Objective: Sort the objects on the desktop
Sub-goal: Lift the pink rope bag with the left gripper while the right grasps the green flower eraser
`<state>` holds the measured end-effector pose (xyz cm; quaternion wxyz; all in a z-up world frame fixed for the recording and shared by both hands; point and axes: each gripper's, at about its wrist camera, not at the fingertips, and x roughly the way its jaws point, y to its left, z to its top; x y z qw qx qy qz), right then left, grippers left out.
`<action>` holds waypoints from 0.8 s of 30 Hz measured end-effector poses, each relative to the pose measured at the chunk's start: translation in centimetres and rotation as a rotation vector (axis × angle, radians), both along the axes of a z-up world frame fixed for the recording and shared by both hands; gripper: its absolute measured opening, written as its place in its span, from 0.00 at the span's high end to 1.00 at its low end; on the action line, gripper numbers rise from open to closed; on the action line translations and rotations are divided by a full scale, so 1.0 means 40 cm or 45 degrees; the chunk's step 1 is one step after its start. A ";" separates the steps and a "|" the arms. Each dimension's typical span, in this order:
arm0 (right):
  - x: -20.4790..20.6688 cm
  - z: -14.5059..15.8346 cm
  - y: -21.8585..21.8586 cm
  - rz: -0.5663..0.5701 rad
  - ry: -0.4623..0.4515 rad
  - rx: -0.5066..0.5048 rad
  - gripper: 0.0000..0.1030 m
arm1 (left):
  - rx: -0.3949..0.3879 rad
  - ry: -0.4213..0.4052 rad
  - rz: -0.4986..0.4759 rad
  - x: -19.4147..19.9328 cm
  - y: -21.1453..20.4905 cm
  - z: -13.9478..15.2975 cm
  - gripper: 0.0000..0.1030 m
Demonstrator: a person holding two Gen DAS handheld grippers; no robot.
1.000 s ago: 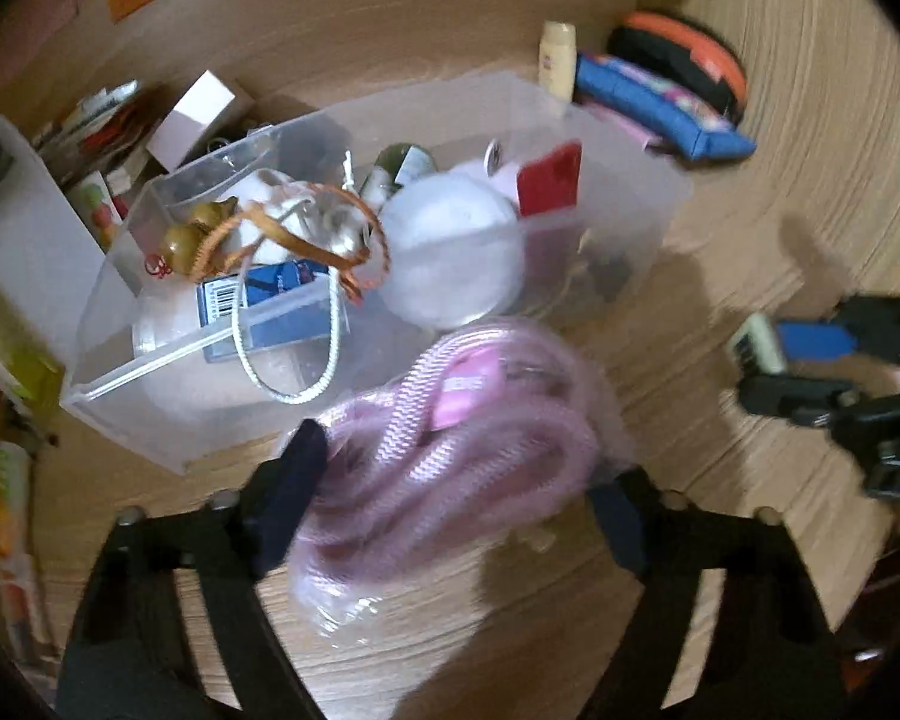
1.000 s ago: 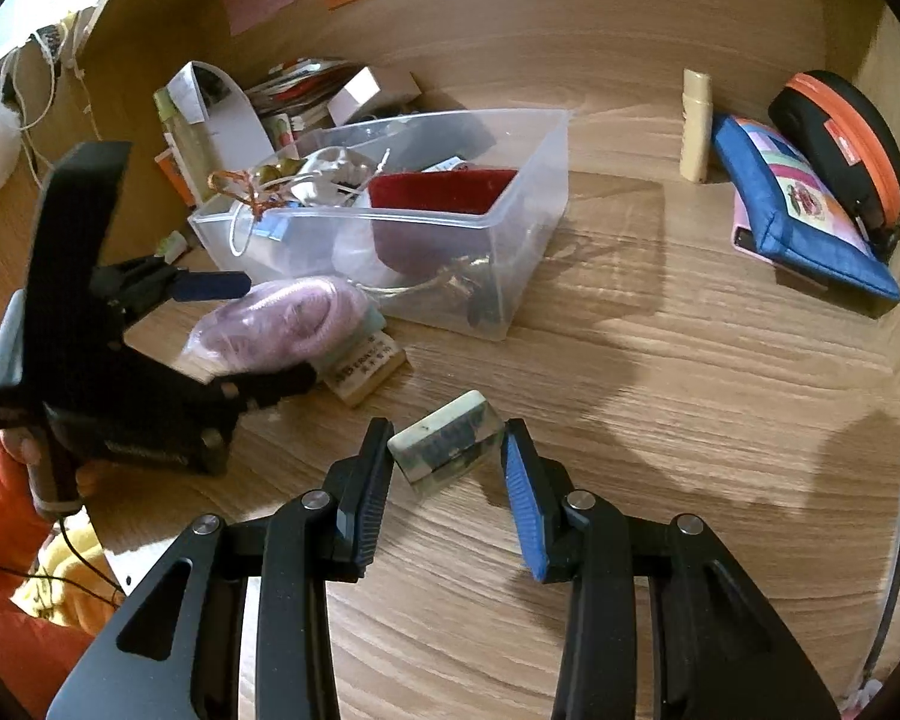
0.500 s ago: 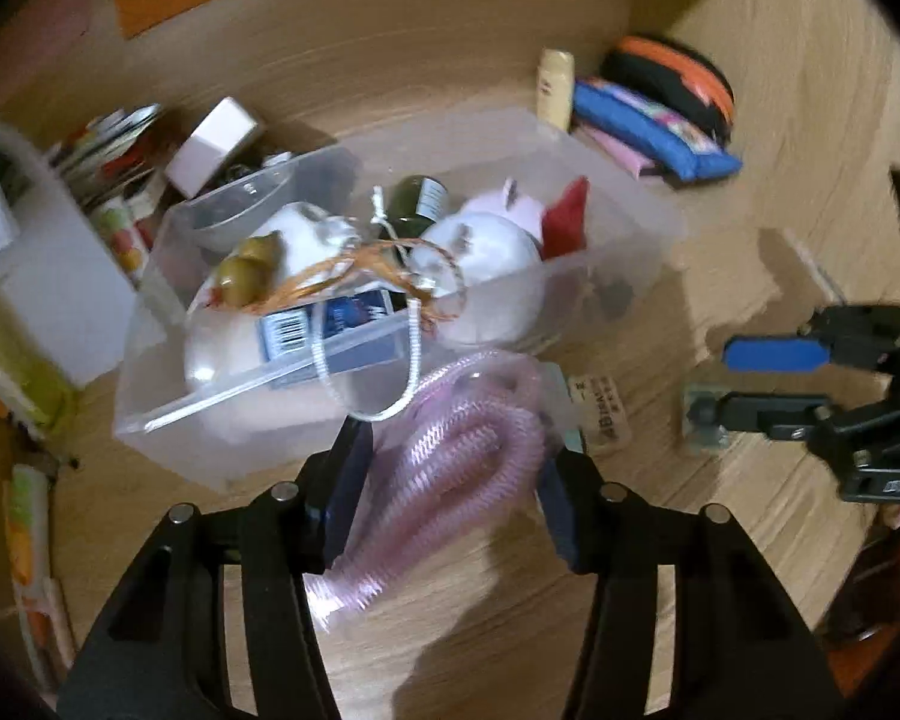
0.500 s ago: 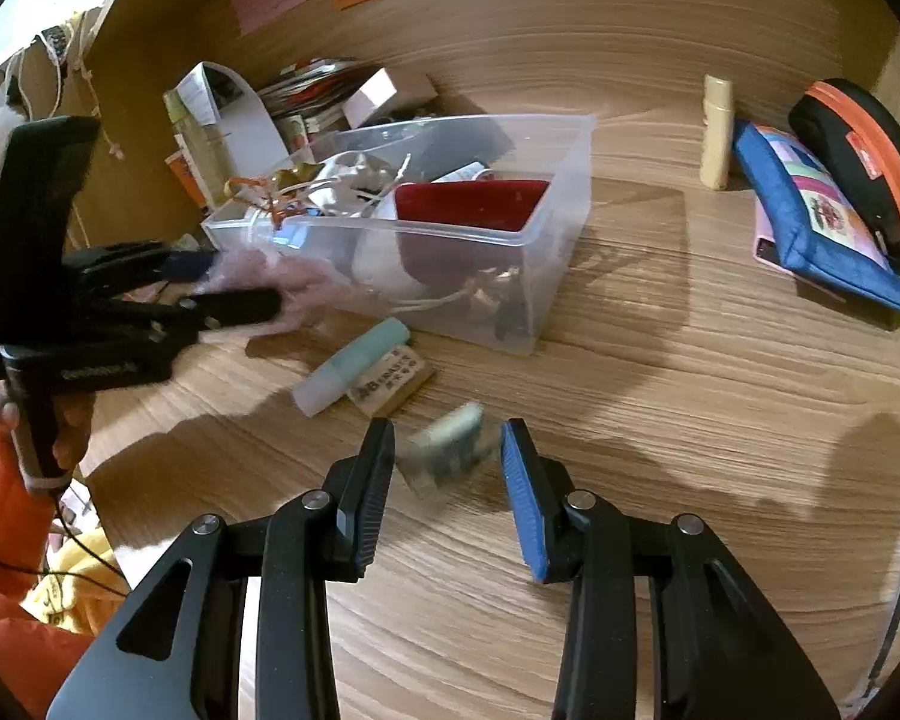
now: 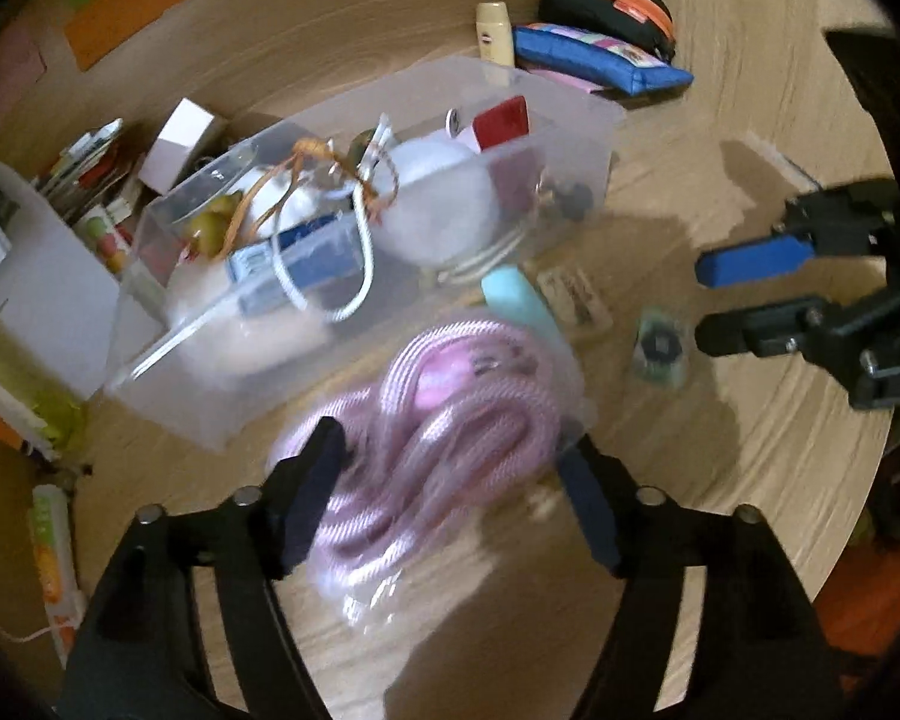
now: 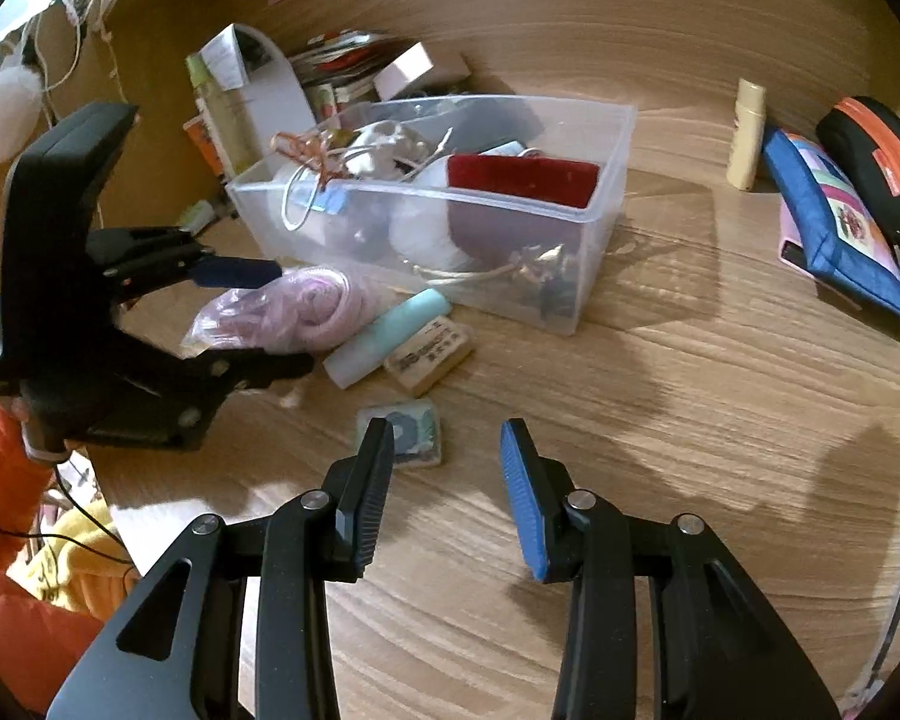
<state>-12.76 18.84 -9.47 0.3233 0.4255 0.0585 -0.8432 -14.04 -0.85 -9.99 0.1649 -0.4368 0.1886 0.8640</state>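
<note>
A pink coiled cable in a clear bag [image 5: 450,396] lies on the wooden desk in front of the clear plastic bin [image 5: 570,114]. My left gripper [image 5: 450,444] straddles the bag, and its jaws are opening around it. In the right wrist view the bag [image 6: 282,306] sits between the left gripper's [image 6: 288,315] two fingers. My right gripper [image 6: 447,429] stands open with nothing between its fingers. A small green wrapped packet [image 6: 411,432] lies flat on the desk just beyond its left finger. The left wrist view shows the right gripper [image 5: 699,303] beside that packet [image 5: 660,348].
A teal tube [image 6: 390,330] and a pale printed block [image 6: 429,354] lie against the bin's [image 6: 600,228] front. At the far right are a cream tube [image 6: 747,132], a blue pouch [image 6: 840,228] and a black-and-orange case [image 6: 876,162]. A white file holder [image 6: 276,96] stands behind the bin.
The left jaws squeezed the pink cable bag, then widened again. The small packet went from between the right fingers to lying flat on the desk. The teal tube and block came into view.
</note>
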 end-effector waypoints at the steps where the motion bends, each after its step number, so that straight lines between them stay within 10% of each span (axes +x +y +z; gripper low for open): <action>1: 0.002 -0.004 -0.006 0.014 -0.007 0.007 0.65 | -0.014 0.001 -0.006 0.005 -0.006 -0.001 0.24; 13: 0.007 -0.040 -0.076 0.041 -0.027 0.103 0.56 | -0.213 -0.013 -0.309 -0.038 0.004 -0.027 0.09; 21: 0.005 -0.044 -0.102 0.033 0.030 0.174 0.56 | 0.106 -0.285 -0.280 -0.148 -0.040 -0.054 0.02; 24: 0.020 -0.045 -0.112 0.046 0.062 0.213 0.70 | 0.148 -0.234 -0.220 -0.136 -0.062 -0.055 0.04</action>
